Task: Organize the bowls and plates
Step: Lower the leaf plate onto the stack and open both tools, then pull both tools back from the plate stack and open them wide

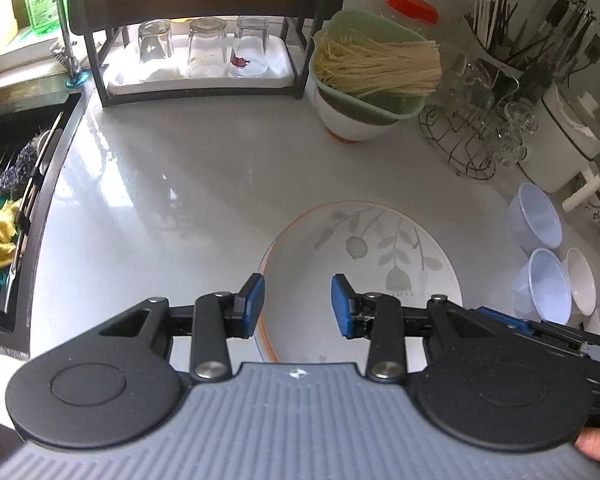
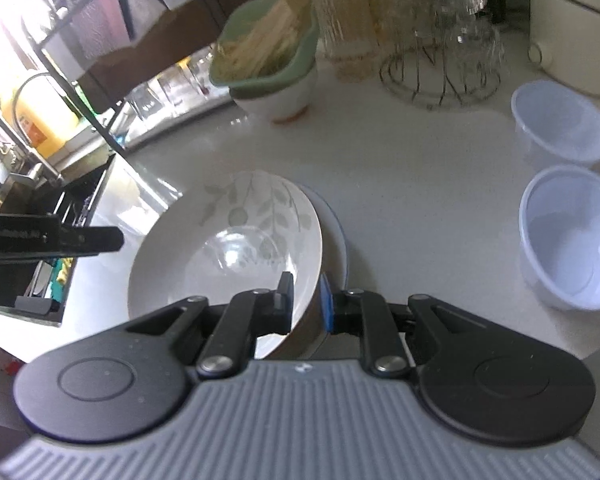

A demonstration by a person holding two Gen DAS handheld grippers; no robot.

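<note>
A white plate with a grey leaf pattern and orange rim [image 1: 364, 264] lies on the counter. My left gripper [image 1: 298, 306] is open and empty, hovering above the plate's near left part. In the right wrist view my right gripper [image 2: 306, 300] is shut on the near rim of a white leaf-patterned bowl [image 2: 228, 248], held tilted over another plate [image 2: 336, 228] whose edge shows behind it. Two clear plastic bowls [image 2: 560, 124] [image 2: 568, 236] stand to the right; they also show in the left wrist view [image 1: 534, 220], with a small white bowl [image 1: 582, 282].
A green basket of noodles [image 1: 374, 68] sits on a white bowl [image 1: 350, 120] at the back. A dark rack with upturned glasses [image 1: 202, 48], a wire stand with glasses [image 1: 476, 116], a white pot [image 1: 564, 136] and the sink [image 1: 12, 200] ring the counter.
</note>
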